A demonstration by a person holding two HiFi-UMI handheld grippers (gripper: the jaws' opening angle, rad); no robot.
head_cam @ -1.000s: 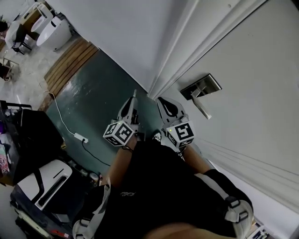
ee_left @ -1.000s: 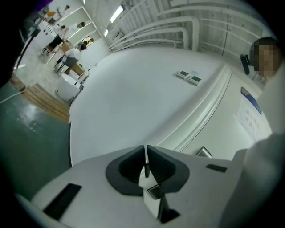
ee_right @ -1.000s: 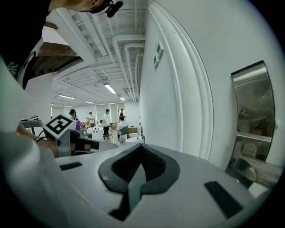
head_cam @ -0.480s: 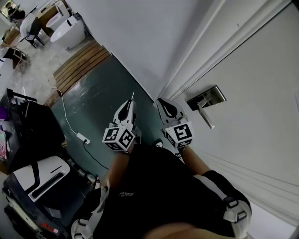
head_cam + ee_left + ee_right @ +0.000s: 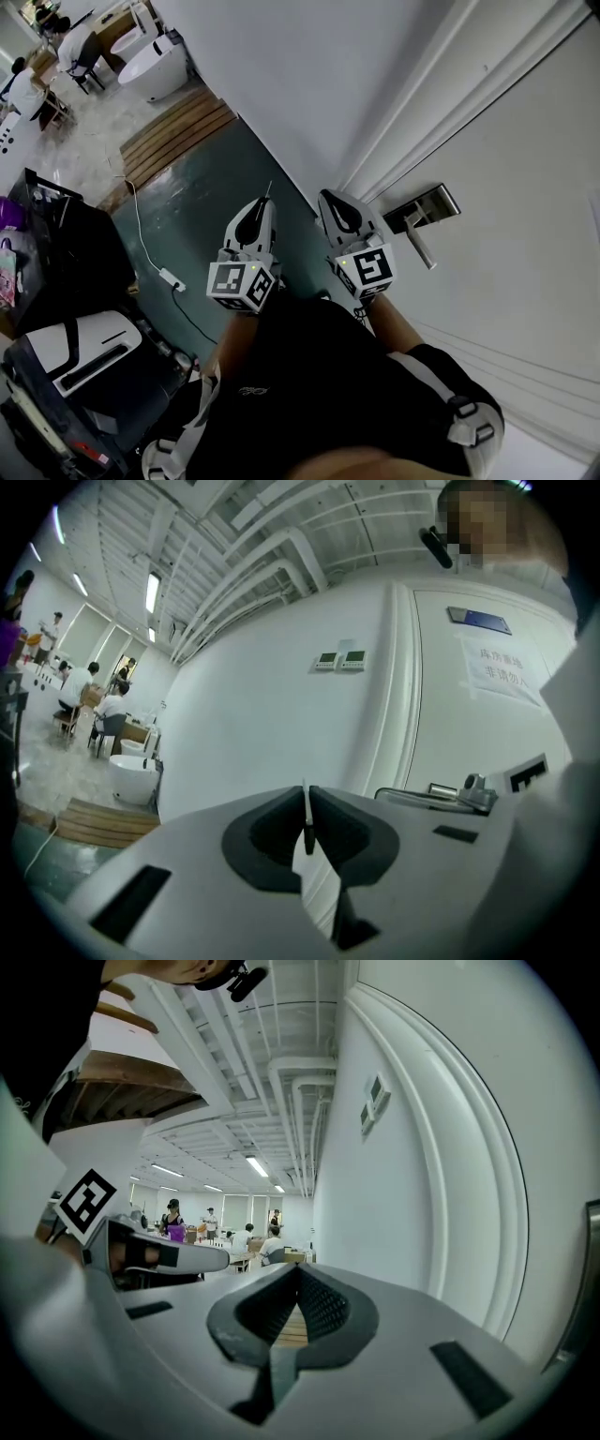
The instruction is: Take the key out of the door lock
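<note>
Left gripper view: I see left gripper pinching thin flat metal key, blade upright past tips; right gripper pressed together.

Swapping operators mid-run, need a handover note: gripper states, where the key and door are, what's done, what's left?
Left gripper: shut on the key, blade sticking out past the fingers, aimed at the wall left of the door frame.
Right gripper: shut, nothing in it, beside the left and nearer the door handle.
Door: to the right; handle sits on its metal plate, no key visible there.
Done: key is out of the lock and clear of the door.
Left: nothing on the extraction; probably just keep the grip until the key is set down.
</note>
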